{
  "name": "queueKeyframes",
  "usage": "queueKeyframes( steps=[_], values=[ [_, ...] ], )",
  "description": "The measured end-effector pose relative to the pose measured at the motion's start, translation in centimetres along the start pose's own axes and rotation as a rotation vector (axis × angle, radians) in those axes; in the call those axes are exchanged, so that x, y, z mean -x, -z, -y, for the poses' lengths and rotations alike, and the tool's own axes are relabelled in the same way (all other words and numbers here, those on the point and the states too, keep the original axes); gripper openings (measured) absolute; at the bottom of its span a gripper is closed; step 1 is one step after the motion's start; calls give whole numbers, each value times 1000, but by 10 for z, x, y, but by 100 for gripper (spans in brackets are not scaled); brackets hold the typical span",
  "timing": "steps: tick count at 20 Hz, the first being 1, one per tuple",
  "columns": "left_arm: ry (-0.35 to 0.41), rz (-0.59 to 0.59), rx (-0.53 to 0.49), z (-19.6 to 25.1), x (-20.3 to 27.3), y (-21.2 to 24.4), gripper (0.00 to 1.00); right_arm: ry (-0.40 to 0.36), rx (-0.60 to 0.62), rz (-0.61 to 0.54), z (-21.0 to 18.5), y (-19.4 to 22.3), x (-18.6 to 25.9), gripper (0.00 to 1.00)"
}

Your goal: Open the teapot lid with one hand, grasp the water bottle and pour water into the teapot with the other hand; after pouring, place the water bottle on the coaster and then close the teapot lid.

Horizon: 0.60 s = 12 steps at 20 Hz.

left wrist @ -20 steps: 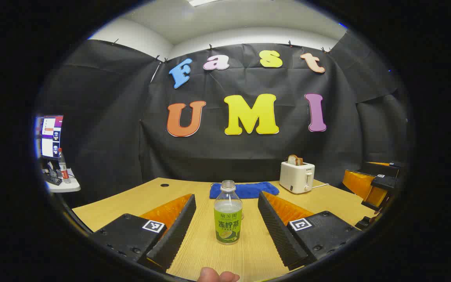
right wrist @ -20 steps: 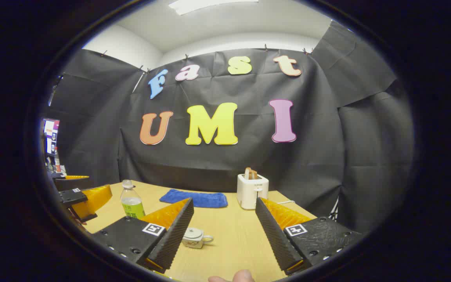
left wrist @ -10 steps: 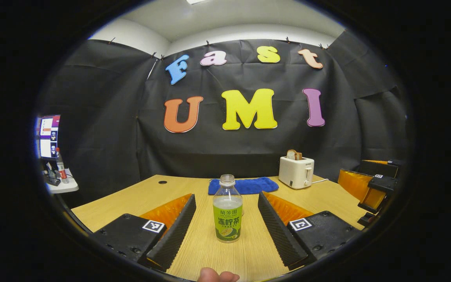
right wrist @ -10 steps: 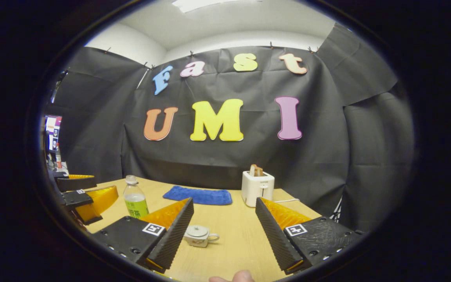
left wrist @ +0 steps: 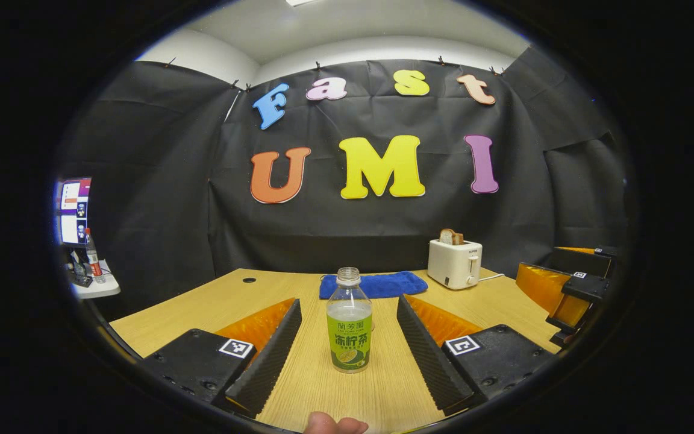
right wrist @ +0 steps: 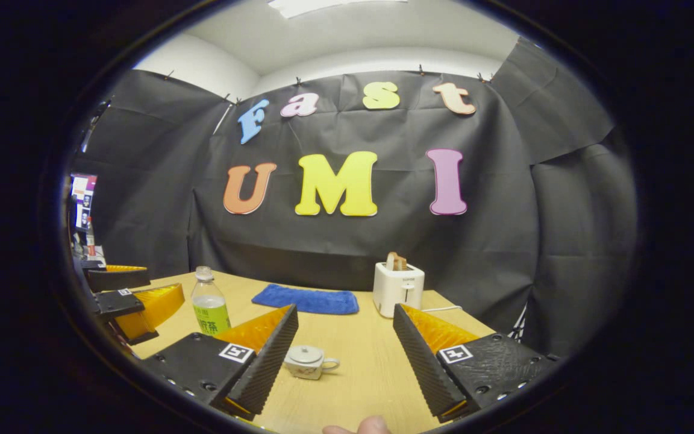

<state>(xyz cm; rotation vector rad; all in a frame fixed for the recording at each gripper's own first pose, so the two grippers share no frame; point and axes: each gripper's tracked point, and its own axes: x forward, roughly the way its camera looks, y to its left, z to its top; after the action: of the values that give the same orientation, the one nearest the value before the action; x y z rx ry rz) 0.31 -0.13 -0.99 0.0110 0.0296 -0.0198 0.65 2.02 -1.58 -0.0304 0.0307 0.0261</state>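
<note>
A clear water bottle (left wrist: 349, 328) with a green label and no cap stands upright on the wooden table (left wrist: 220, 307). My left gripper (left wrist: 347, 355) is open, one finger on each side of the bottle, not touching it. In the right gripper view the bottle (right wrist: 209, 305) stands at the left, with the left gripper (right wrist: 127, 298) beside it. A small white teapot (right wrist: 309, 361) with its lid on sits on the table just ahead of my right gripper (right wrist: 344, 352), which is open and empty. The right gripper (left wrist: 570, 289) also shows at the right edge of the left gripper view.
A blue cloth (left wrist: 373, 284) lies at the back of the table, and a white toaster (left wrist: 455, 264) with bread in it stands to its right. A side table with a monitor (left wrist: 76, 208) and a small bottle sits at the far left.
Both views have shifted slightly. In the right gripper view the teapot and bottle have slid a little to the right. The left gripper has lowered a bit around the bottle.
</note>
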Motion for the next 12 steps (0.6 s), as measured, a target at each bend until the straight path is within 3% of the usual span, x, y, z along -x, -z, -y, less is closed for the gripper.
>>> queueKeyframes(
  steps=[12],
  values=[
    [-20,-6,10,-12,-1,0,99,-31,30,-68,-24,42,-37,95]
  ],
)
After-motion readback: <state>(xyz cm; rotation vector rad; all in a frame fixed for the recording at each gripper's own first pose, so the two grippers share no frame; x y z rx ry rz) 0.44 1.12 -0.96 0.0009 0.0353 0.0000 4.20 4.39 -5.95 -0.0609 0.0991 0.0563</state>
